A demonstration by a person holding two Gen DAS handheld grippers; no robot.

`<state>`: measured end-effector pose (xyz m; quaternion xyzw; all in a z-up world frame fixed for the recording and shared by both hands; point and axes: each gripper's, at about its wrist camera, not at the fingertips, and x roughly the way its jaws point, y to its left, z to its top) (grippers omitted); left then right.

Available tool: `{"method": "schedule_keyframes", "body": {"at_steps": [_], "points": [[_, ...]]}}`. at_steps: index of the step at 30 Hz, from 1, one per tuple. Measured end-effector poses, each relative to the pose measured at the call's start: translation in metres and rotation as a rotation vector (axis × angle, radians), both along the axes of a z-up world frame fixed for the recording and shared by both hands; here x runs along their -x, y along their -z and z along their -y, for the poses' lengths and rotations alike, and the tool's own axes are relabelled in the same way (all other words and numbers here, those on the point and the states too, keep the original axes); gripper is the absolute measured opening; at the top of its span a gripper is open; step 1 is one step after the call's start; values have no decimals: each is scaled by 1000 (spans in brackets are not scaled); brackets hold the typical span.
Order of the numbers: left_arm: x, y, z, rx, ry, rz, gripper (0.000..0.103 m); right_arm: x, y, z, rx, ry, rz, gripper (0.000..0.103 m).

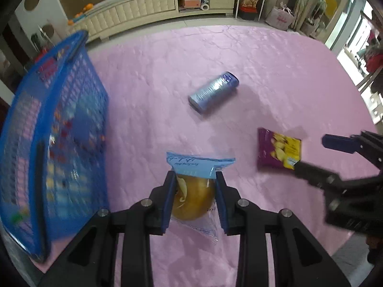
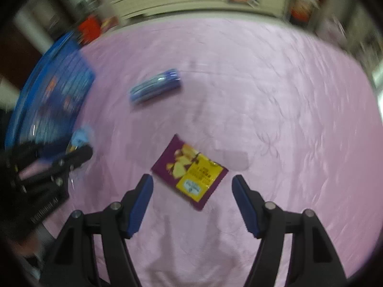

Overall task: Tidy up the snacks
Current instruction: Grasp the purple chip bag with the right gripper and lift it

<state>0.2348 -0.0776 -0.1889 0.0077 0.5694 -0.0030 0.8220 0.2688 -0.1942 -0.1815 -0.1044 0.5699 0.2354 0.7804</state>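
My left gripper [image 1: 195, 179] is shut on a clear bag with a blue top holding a golden bun [image 1: 194, 198], held just above the pink cloth [image 1: 263, 71]. The blue mesh basket [image 1: 59, 131] stands close on its left and holds several snacks. A purple and yellow chip packet [image 2: 190, 171] lies flat just ahead of my open right gripper [image 2: 192, 183], between its fingers. A blue cylindrical snack can [image 1: 213, 92] lies on its side mid-table; it also shows in the right wrist view [image 2: 155, 87]. The right gripper [image 1: 308, 153] shows at the packet [image 1: 278, 151] in the left wrist view.
The pink cloth covers the whole table. A cream cabinet [image 1: 155, 2] runs along the far wall with boxes and bags on the floor beside it. The left gripper [image 2: 79, 153] and basket [image 2: 47, 95] appear blurred at the left of the right wrist view.
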Motion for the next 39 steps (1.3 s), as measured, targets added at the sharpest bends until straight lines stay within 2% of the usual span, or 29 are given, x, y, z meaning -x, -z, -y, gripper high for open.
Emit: {"method": "schedule_keyframes", "body": {"at_steps": [3,12,16,18,20,23,27,30,31,32,34,37,39], "points": [[12,1,4,13,-4,-3,29,15,3,-9,67,-132,58,73],[23,11,1,74,-3,30,29,-1,27,-21,56,-226,77,73],[24,18,5,46,26,50,29,-11,37,-23,18,-280,56,73],[21,20,6,47,37,60,30,-12,45,-28,36,-327,39,74],[18,22,5,57,38,69,29,-15,47,-29,60,-348,55,74],[16,23,3,70,43,88,29,-20,45,-29,12,-359,42,76],[13,26,7,57,63,99,29,-20,44,-30,42,-421,67,76],[14,24,6,66,59,104,29,-15,42,-28,21,-406,84,75],[16,23,5,69,59,104,29,-12,41,-28,7,-401,93,73],[17,23,4,73,62,102,29,-8,40,-28,3,-398,104,65],[17,21,3,71,65,101,29,2,38,-27,2,-395,107,61],[21,12,-2,89,47,112,29,20,33,-26,-26,-396,99,59],[24,8,-4,90,40,121,29,25,25,-22,-85,-353,68,59]]}}
